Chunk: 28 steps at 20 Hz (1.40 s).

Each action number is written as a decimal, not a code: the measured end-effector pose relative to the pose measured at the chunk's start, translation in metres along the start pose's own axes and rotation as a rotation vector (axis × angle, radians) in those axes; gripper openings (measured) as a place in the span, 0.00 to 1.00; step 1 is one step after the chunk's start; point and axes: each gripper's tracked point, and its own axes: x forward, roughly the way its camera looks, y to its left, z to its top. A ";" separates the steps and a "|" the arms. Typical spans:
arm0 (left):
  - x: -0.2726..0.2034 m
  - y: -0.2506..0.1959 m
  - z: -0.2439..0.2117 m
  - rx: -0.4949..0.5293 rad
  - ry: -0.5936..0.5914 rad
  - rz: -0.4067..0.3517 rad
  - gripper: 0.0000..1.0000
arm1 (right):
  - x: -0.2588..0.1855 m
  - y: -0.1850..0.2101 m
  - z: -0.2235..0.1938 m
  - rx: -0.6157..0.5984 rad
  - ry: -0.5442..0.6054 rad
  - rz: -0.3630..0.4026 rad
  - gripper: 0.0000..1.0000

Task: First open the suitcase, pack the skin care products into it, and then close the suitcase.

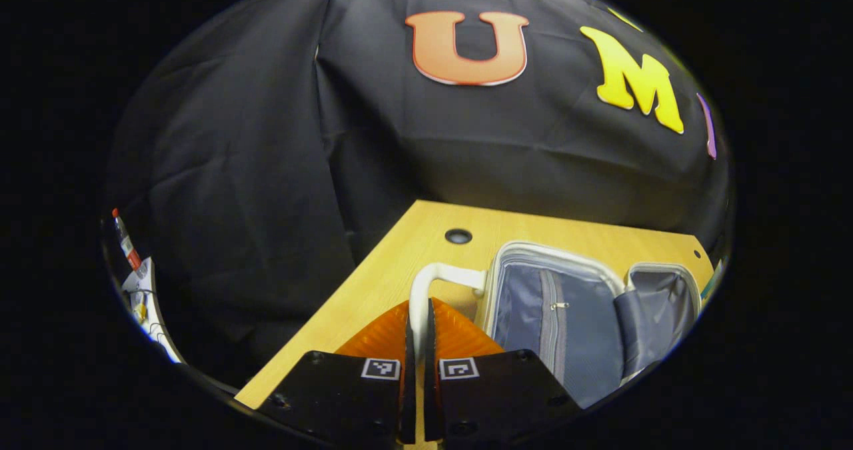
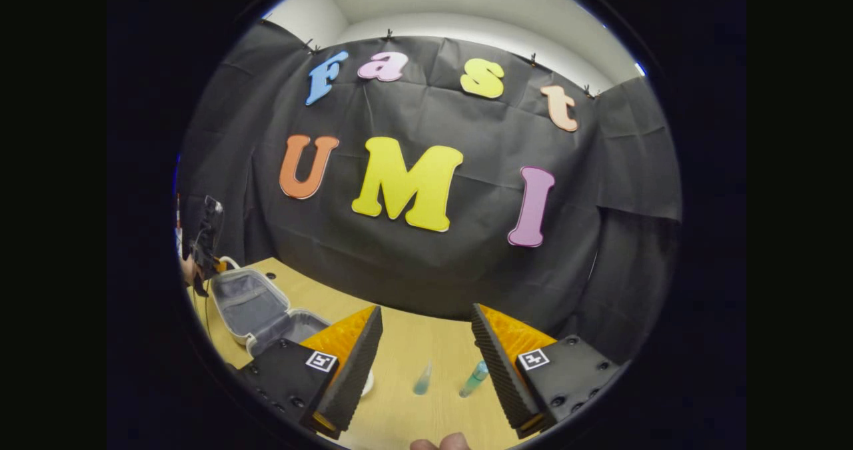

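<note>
Fingers, left: left gripper (image 1: 418,343) is clamped on the white handle (image 1: 426,290) of the case (image 1: 560,310), likely steadying it so it won't slide during packing.
Fingers, right: right gripper (image 2: 426,357) is spread wide with nothing between, held above the bench (image 2: 400,403), apparently ready for a pick.
Case: lid up, grey lining and zip pocket showing, near the bench's far edge; opening looks done.
Products: small clear bottle (image 2: 422,379) and teal tube (image 2: 474,379) lie on the bench near its front edge, well apart from the case, between the right gripper's fingers in its view.
Stage: packing not yet begun, judging by the bare lining.
Hand: fingertips (image 2: 441,443) at the bottom of the right gripper view.
</note>
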 end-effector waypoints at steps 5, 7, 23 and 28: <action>0.014 0.000 -0.031 -0.061 0.084 -0.001 0.14 | 0.000 0.010 -0.005 0.008 0.025 0.000 0.80; 0.018 0.004 -0.033 -0.062 0.088 0.018 0.18 | 0.002 0.018 -0.002 0.013 0.024 0.010 0.80; -0.152 -0.135 0.103 0.002 -0.275 -0.088 0.97 | -0.003 0.000 -0.006 0.133 -0.008 0.073 0.79; -0.202 -0.221 0.105 -0.023 -0.315 -0.154 0.98 | -0.003 -0.037 -0.026 0.157 -0.001 0.056 0.80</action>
